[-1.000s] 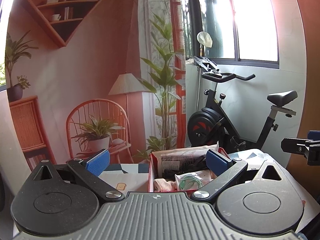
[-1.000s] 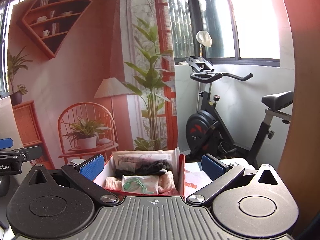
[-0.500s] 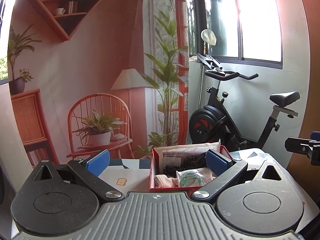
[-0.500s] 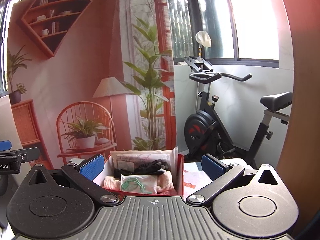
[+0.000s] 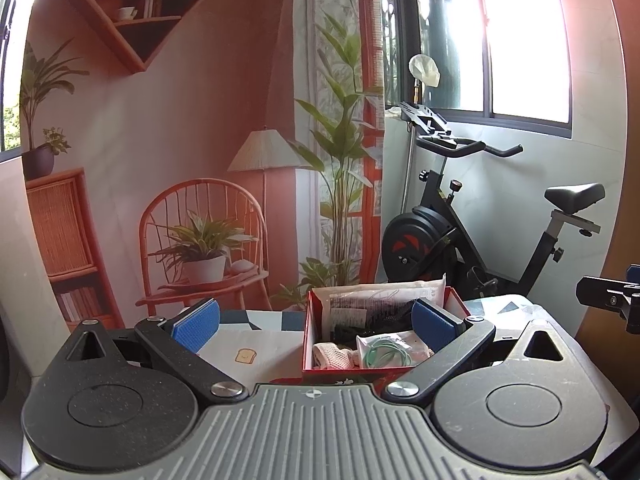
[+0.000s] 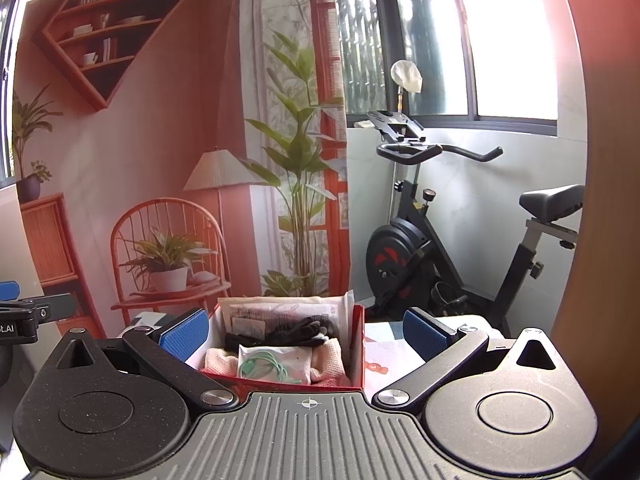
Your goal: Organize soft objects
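Both grippers' fingers apart, empty; red box (image 6: pixel 357 354) holds limp, light plastic pouch (image 6: pixel 274 364) — pinch its near edge.

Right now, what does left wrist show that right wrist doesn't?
Only the left wrist view shows the small toast sticker on the table and the right tool's body at the right edge.

Only the right wrist view shows the red bear print on the cloth right of the box and the left tool's body at the left edge.

Both show the red box holding black gloves, a clear bag with green cord, pink knit fabric, plus the exercise bike.
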`<state>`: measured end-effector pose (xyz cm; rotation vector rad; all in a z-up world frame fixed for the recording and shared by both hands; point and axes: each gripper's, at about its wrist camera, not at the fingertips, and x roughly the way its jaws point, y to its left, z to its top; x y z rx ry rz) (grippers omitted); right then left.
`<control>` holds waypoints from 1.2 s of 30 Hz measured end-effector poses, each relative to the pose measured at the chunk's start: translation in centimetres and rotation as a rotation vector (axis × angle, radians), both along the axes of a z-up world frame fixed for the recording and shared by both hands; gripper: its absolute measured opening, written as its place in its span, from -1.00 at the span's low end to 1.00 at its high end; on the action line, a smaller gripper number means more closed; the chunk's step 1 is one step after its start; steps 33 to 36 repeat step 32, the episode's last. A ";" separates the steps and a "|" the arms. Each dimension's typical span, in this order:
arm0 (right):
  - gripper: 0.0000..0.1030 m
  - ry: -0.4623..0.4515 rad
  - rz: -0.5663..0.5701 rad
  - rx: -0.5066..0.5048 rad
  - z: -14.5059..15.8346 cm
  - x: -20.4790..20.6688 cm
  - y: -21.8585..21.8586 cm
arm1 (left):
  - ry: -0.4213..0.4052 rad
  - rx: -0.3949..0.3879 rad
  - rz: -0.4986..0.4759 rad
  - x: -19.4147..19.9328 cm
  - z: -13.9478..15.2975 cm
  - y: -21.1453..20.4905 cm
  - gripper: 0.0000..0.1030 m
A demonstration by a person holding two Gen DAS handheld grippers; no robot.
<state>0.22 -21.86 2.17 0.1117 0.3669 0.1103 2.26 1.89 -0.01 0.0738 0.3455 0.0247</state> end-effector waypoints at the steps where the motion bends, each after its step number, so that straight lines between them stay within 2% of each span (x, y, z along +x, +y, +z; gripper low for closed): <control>1: 0.99 0.001 0.000 -0.001 -0.1 0.0 -0.1 | 0.001 0.000 0.000 0.0 0.1 0.0 1.00; 36: 0.99 0.020 -0.010 -0.026 -0.4 0.6 -0.5 | 0.004 -0.002 0.013 0.0 -0.2 -0.1 1.00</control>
